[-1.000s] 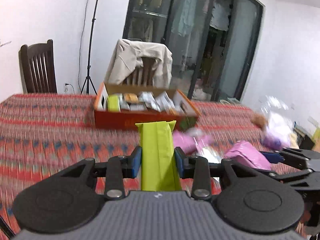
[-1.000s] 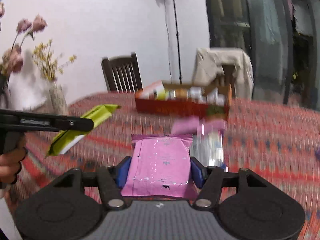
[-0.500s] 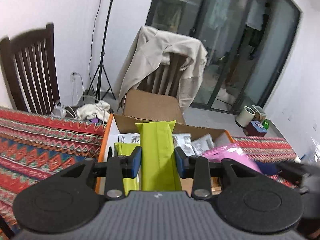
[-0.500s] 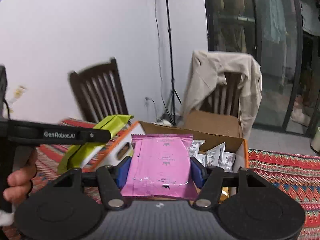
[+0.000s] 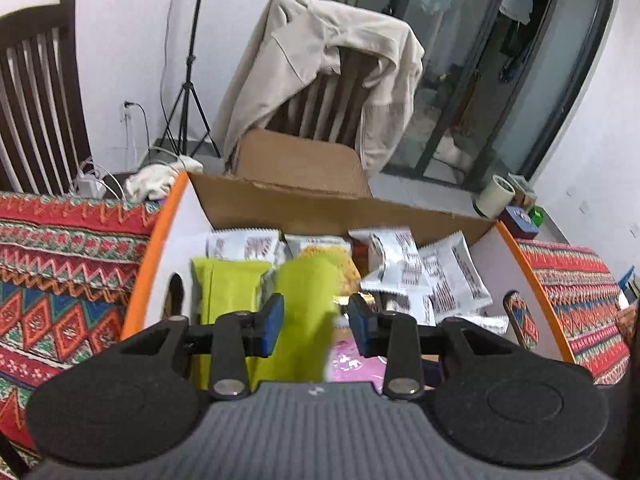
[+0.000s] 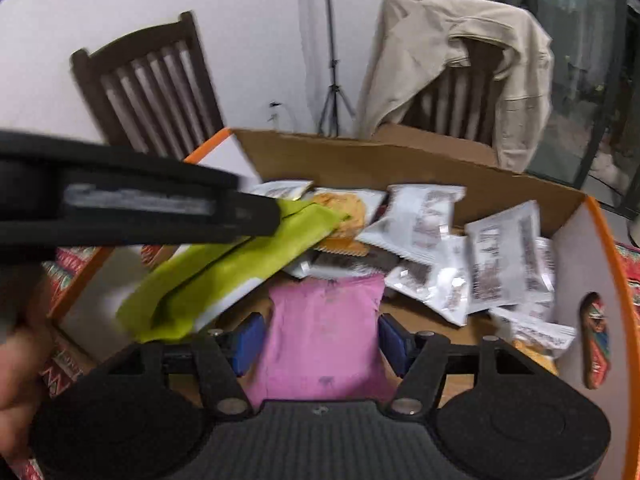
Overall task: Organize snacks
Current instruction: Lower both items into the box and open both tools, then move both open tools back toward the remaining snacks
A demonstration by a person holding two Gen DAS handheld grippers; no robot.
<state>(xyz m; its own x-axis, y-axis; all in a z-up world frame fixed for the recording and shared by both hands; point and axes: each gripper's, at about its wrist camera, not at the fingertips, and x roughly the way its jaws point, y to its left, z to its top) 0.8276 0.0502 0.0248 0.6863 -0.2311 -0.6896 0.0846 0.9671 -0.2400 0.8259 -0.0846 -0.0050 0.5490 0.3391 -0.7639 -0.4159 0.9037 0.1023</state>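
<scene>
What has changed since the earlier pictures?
Both grippers travelled across the table to above the cardboard box. The left gripper has just been opening its jaws around the green packet, the right gripper around the pink packet; both packets seem to be slipping free. The box and its white packets stayed put.

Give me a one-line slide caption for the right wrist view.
Right tool lowers a pink snack pack into the cardboard box among white sachets.

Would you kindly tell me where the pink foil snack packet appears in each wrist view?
Left wrist: only a corner of the pink foil snack packet shows, bottom centre.
Right wrist: lower centre, between the gripper fingers.
Shared landmark: beige jacket draped over the chair.
</scene>
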